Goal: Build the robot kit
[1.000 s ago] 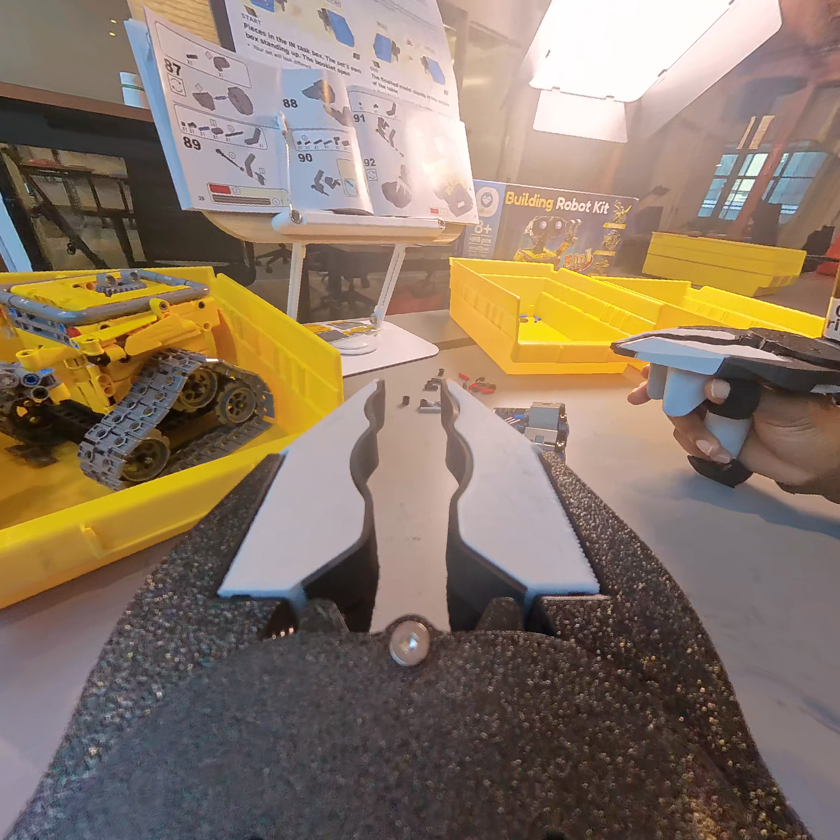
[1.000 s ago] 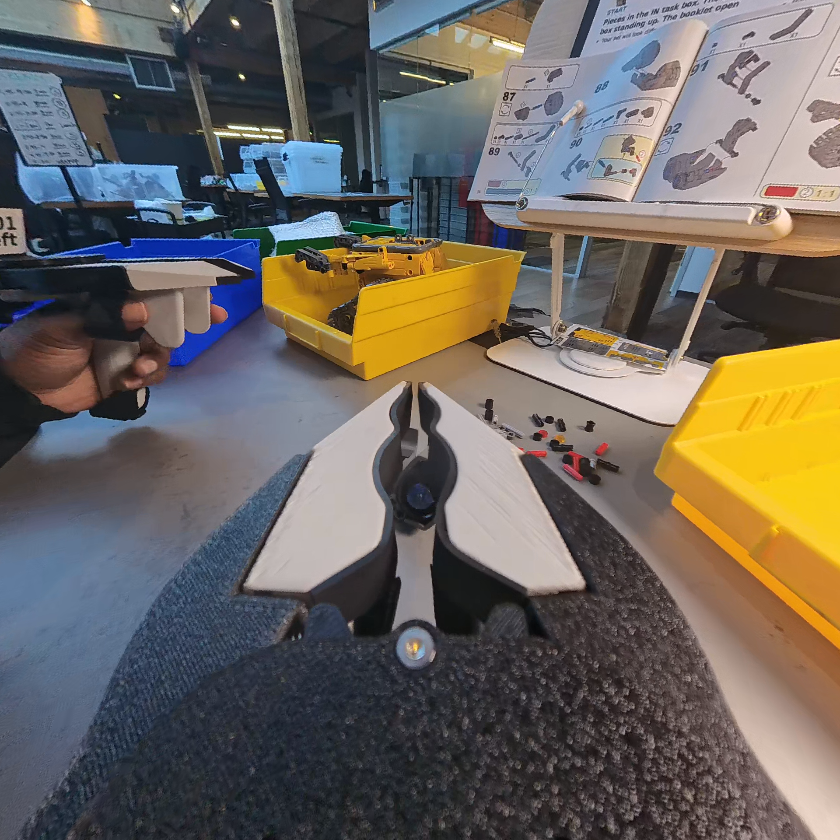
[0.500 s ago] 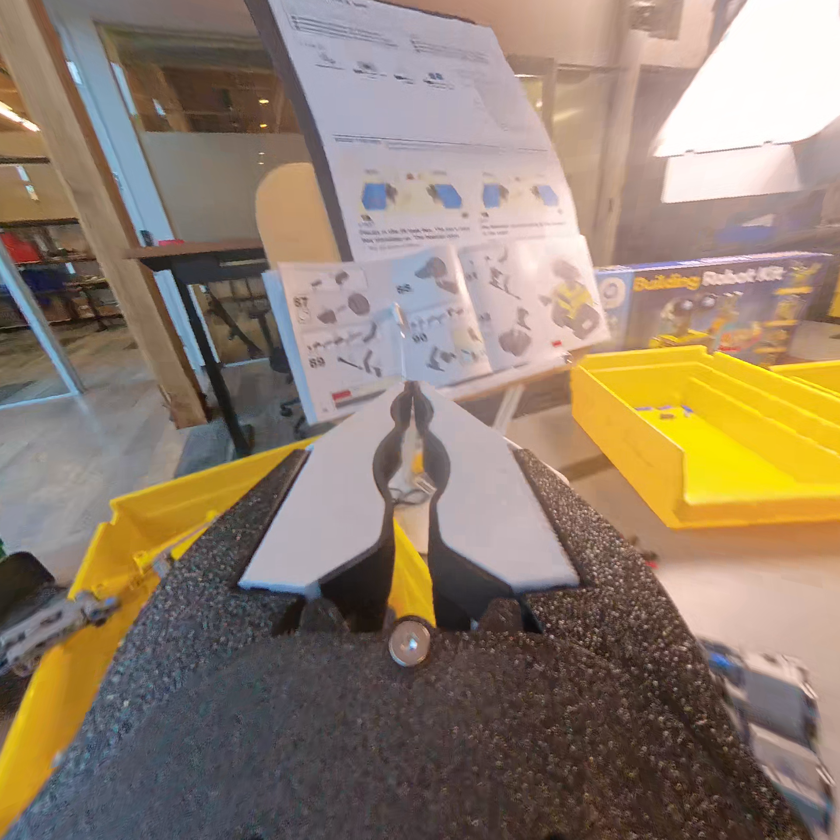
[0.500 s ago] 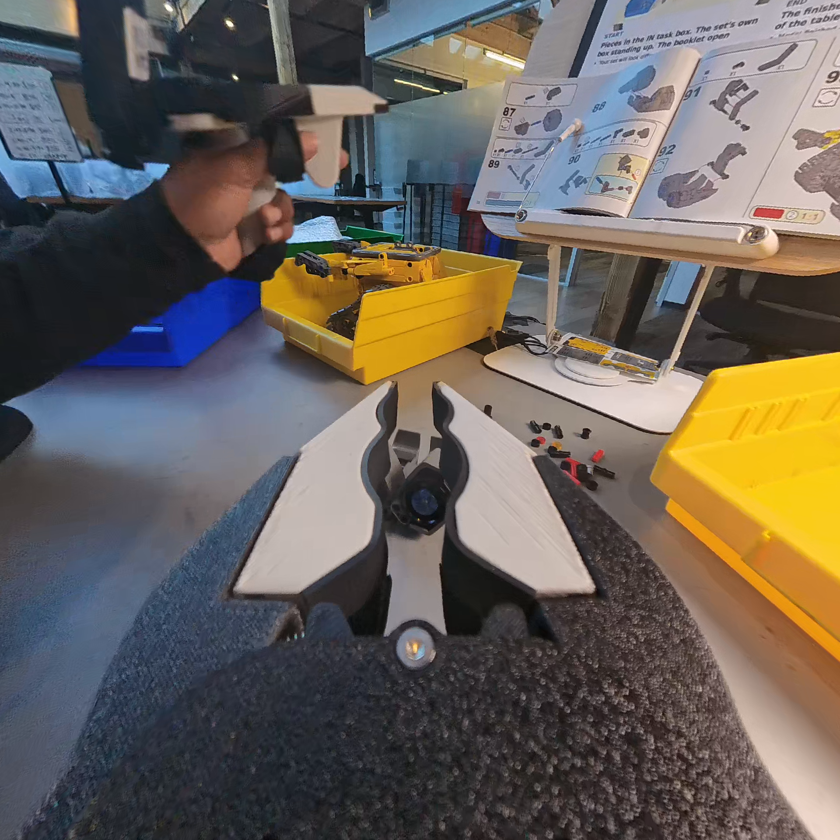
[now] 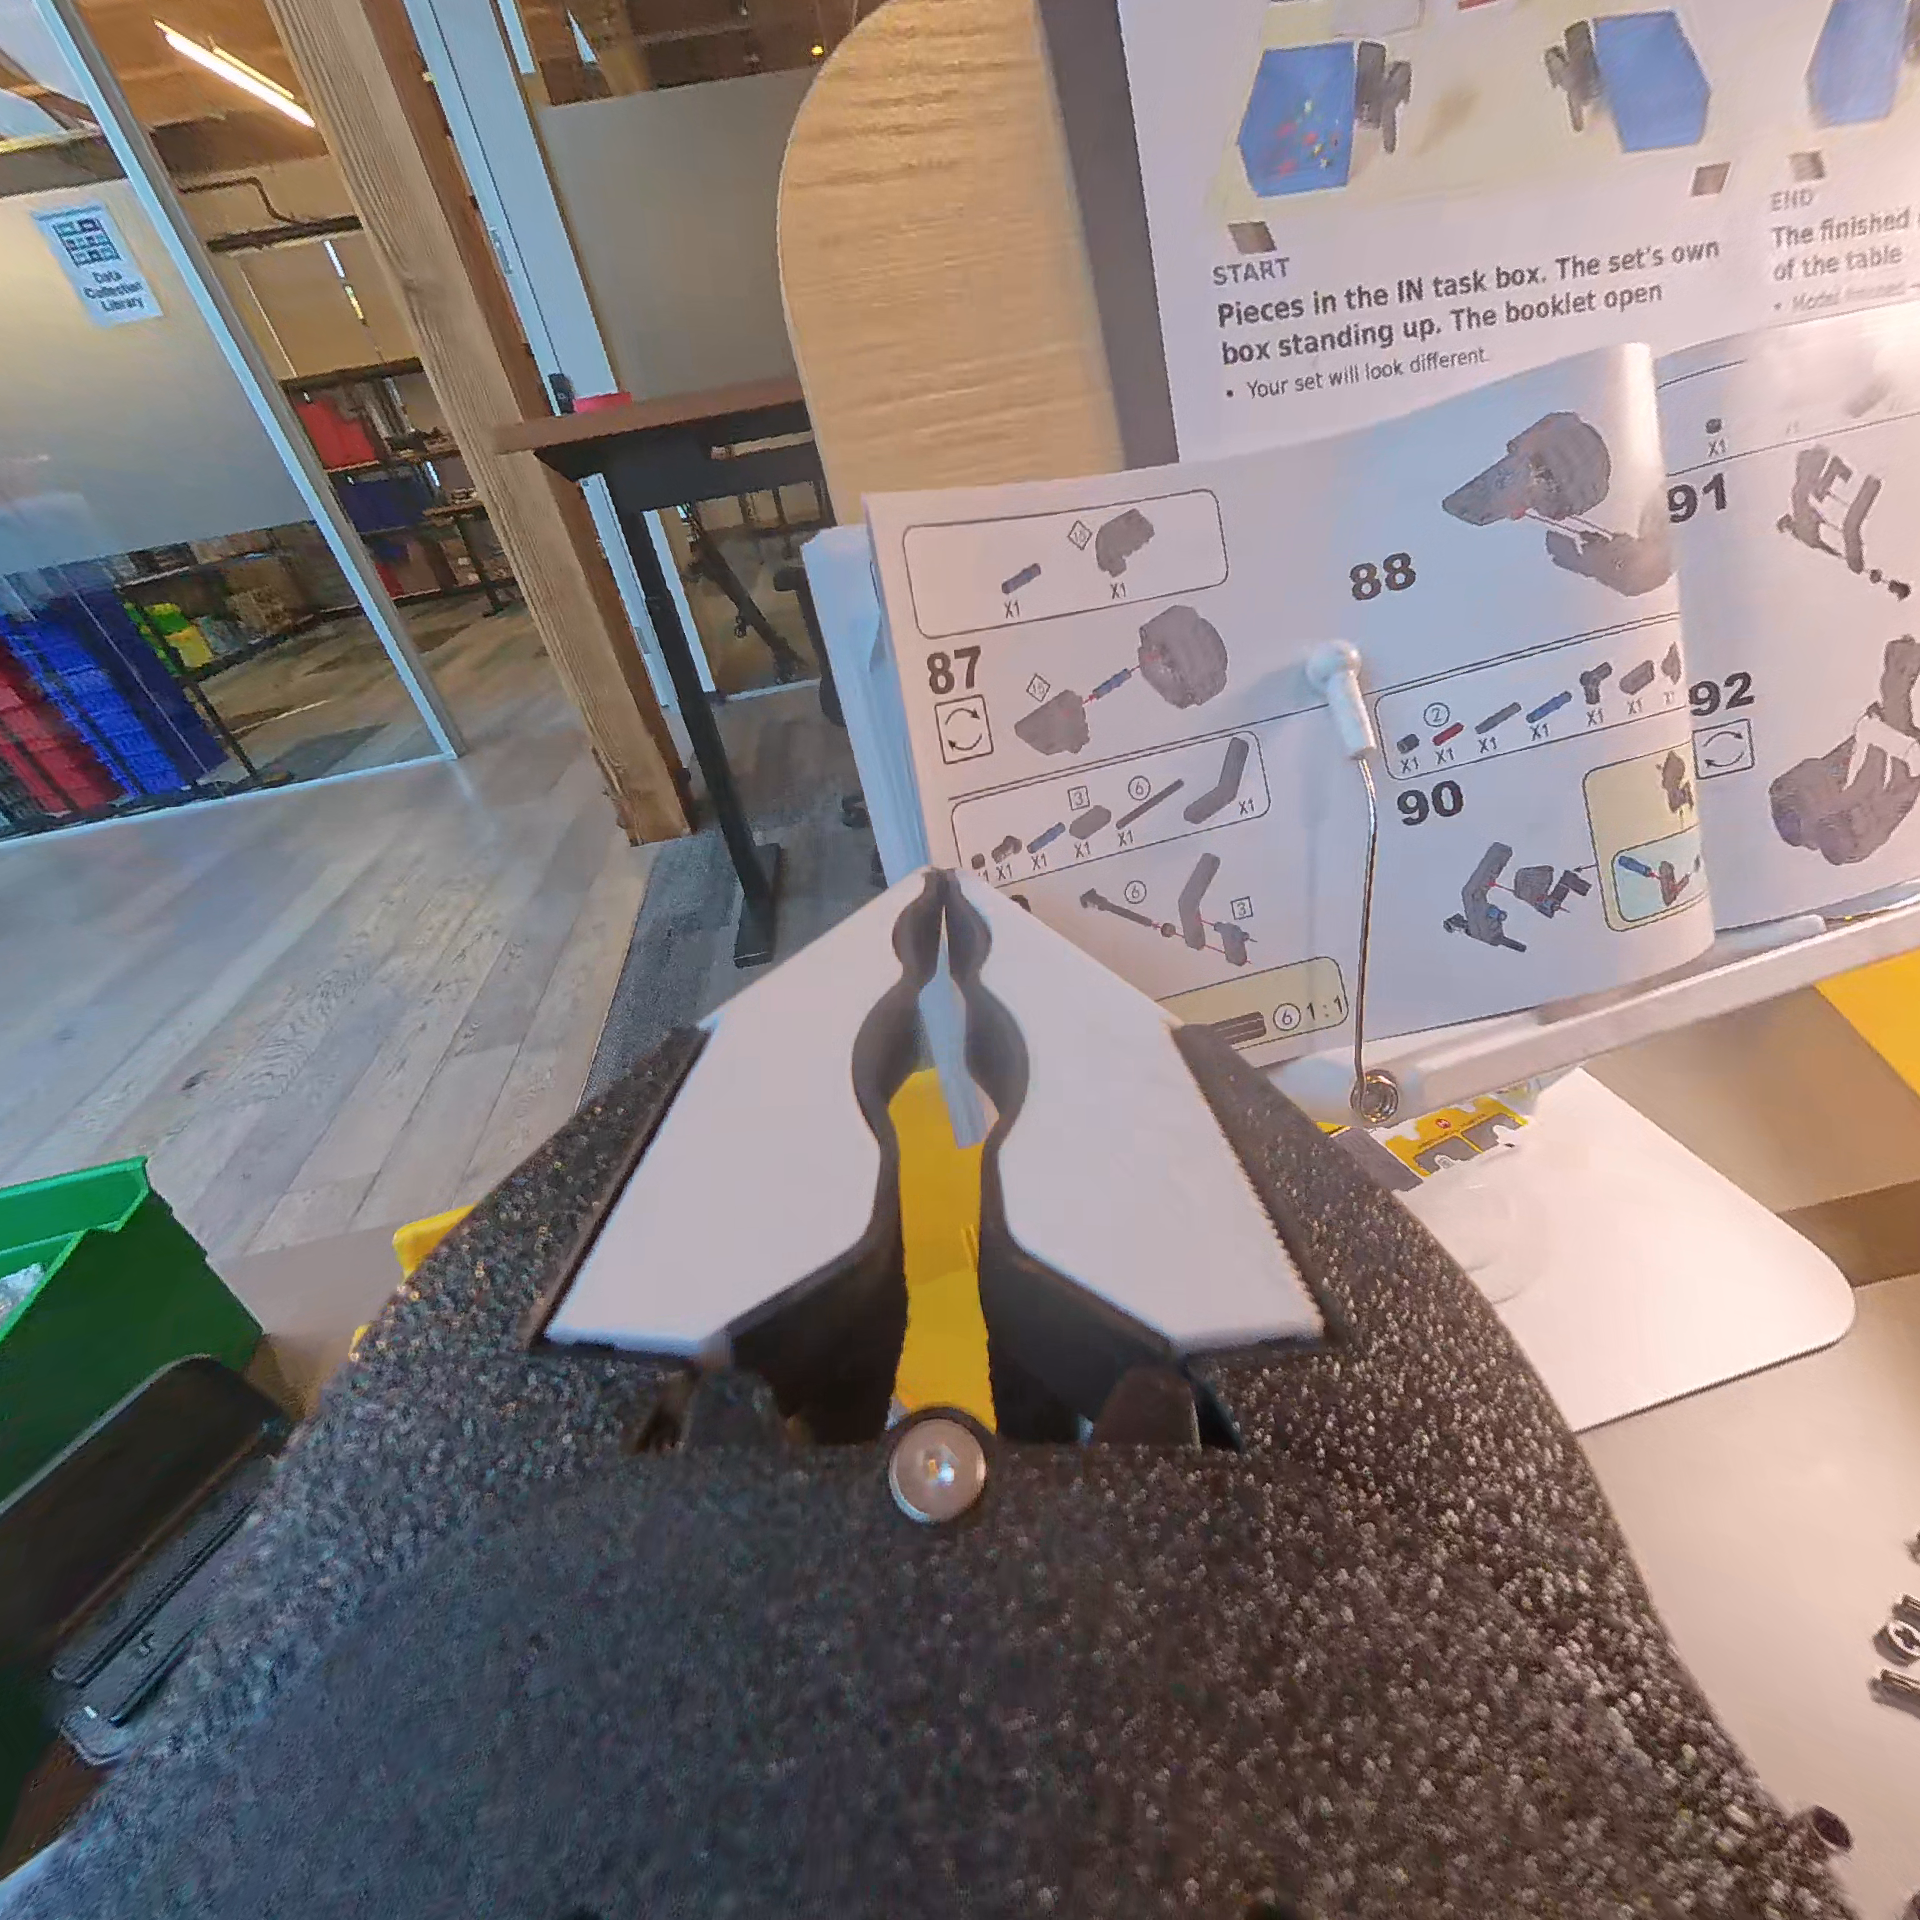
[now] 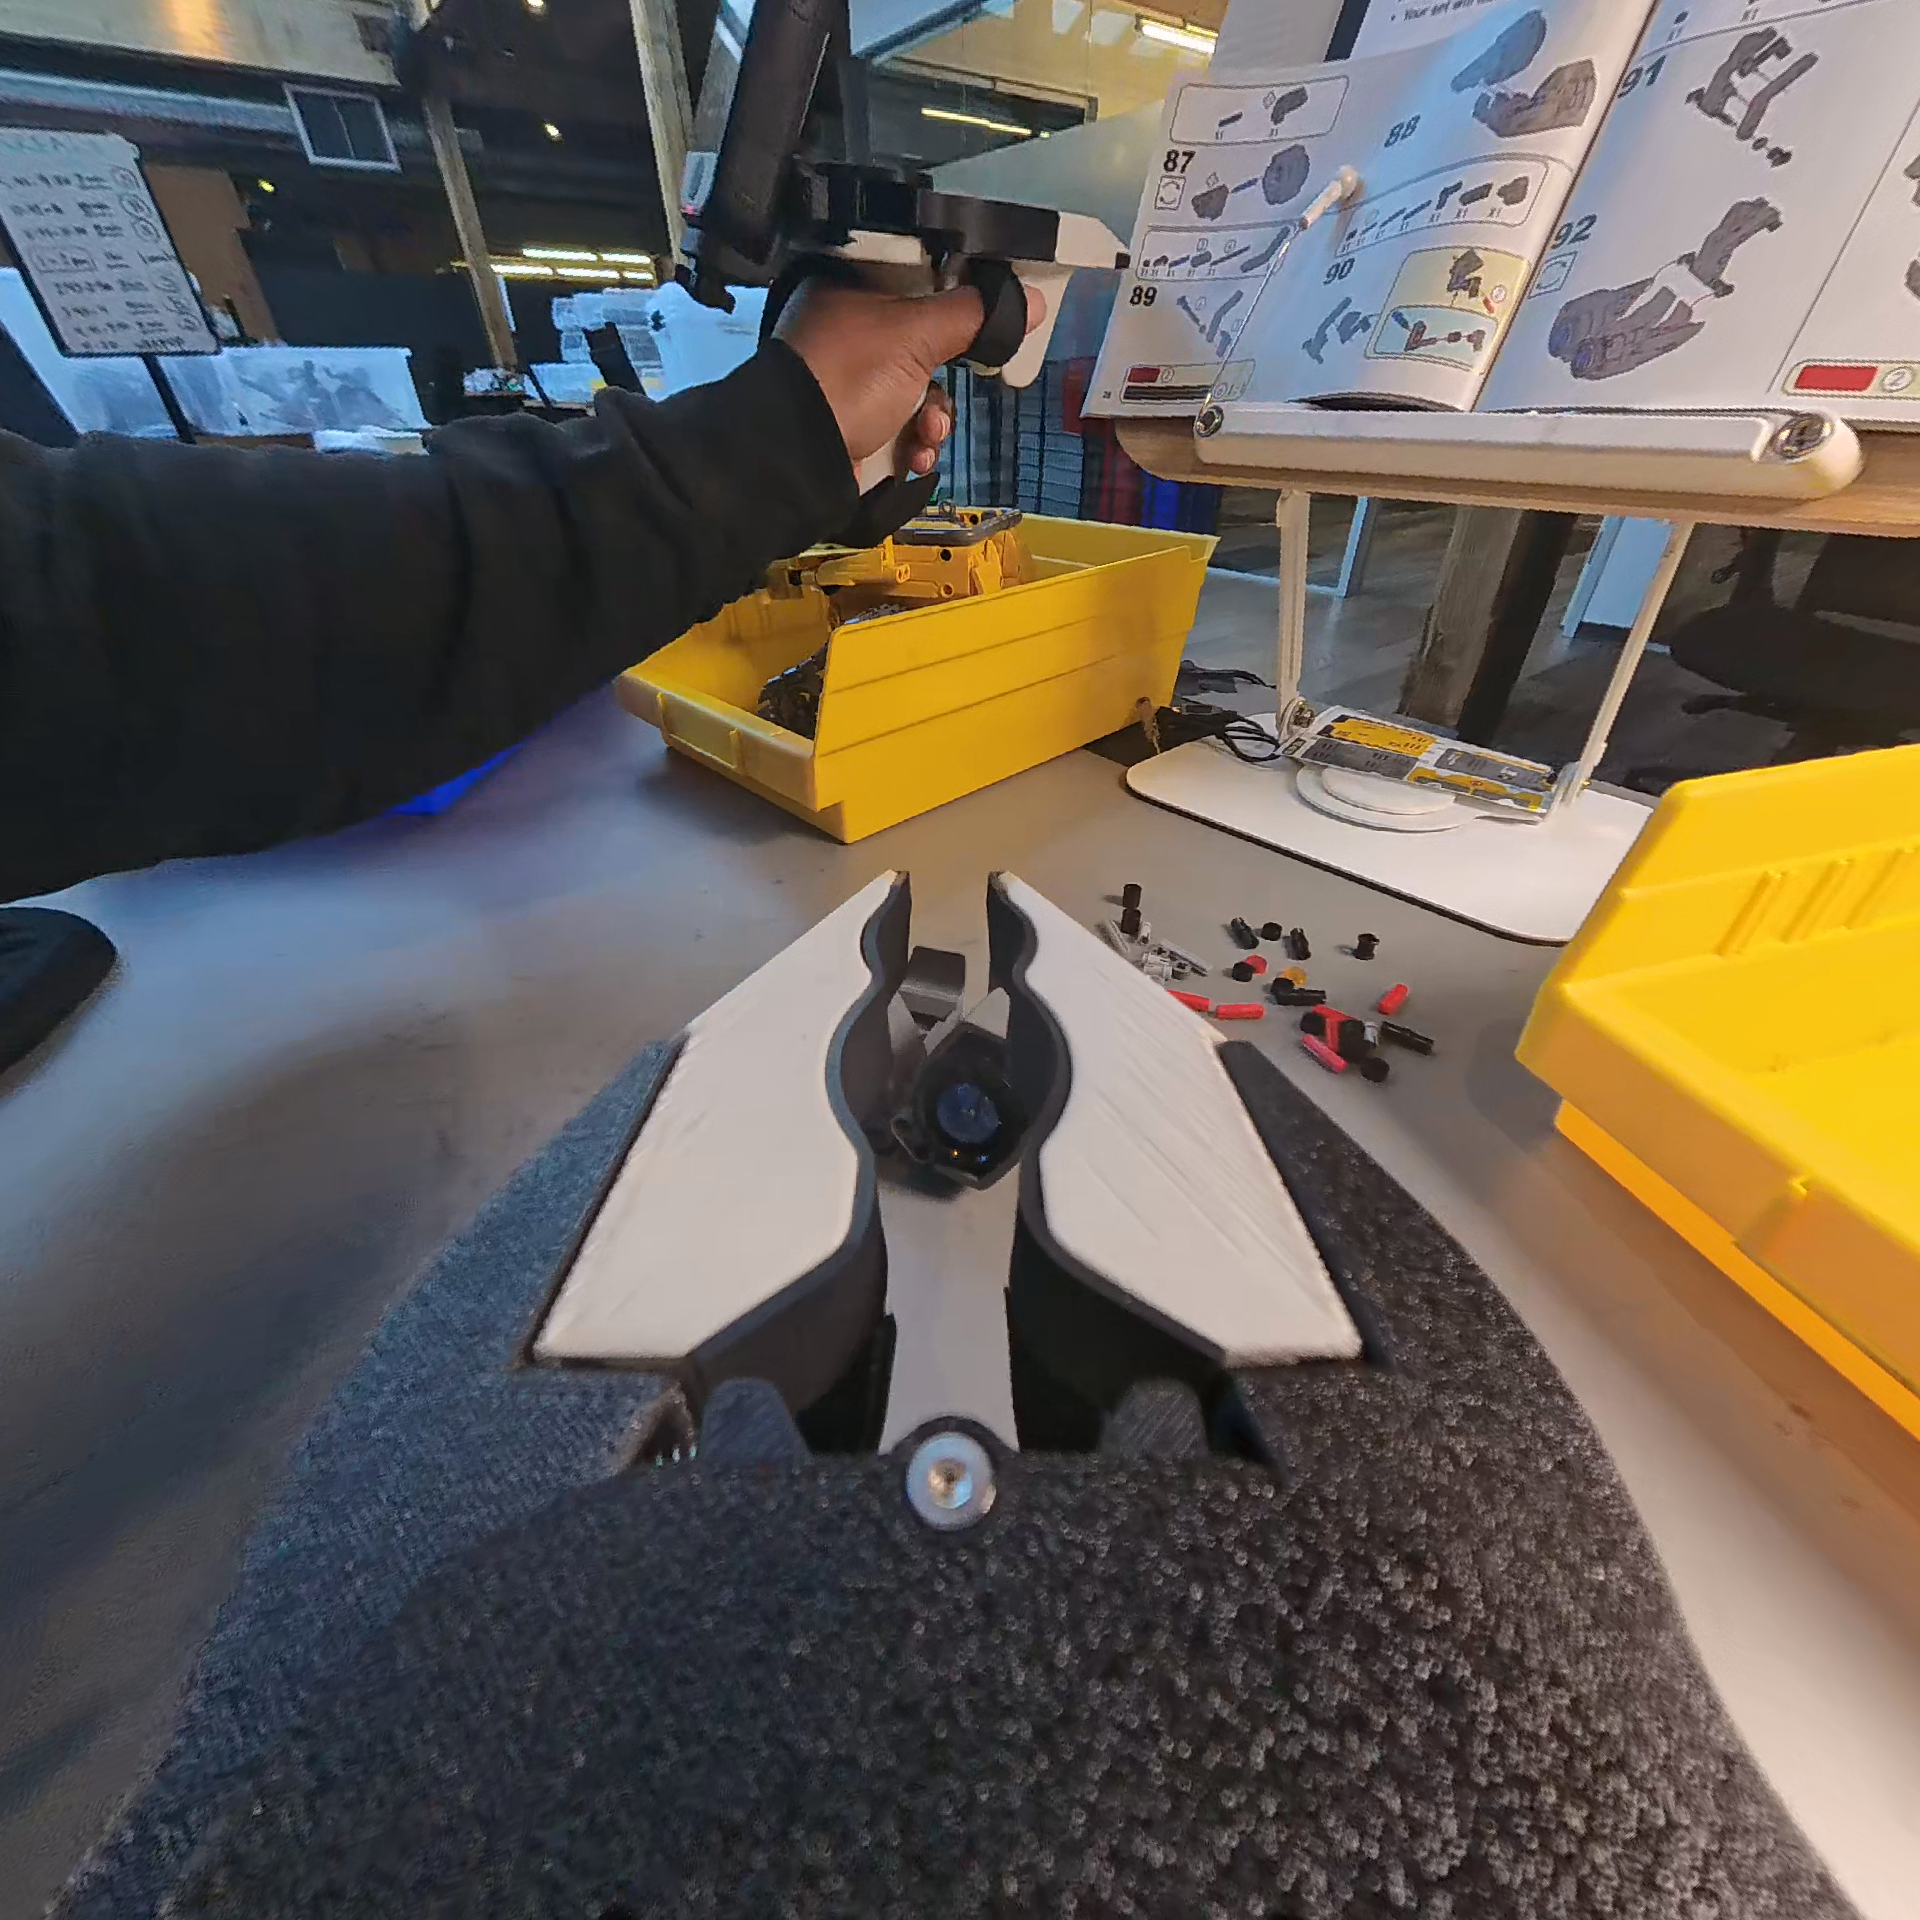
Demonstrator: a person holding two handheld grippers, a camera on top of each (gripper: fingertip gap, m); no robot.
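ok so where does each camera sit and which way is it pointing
left wrist view: on the left gripper, held high, facing the instruction booklet close up; its own fingers show, shut on a thin grey rod.
right wrist view: on the right gripper, low over the table; its fingers are open around a black and grey part; the left hand shows too.
shared: the booklet.

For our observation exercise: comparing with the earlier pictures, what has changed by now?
The left gripper rose from the table towards the booklet and its fingers shut, a thin grey rod between them. The right gripper opened its fingers wider over the black part. Yellow bin and loose pieces stayed put.
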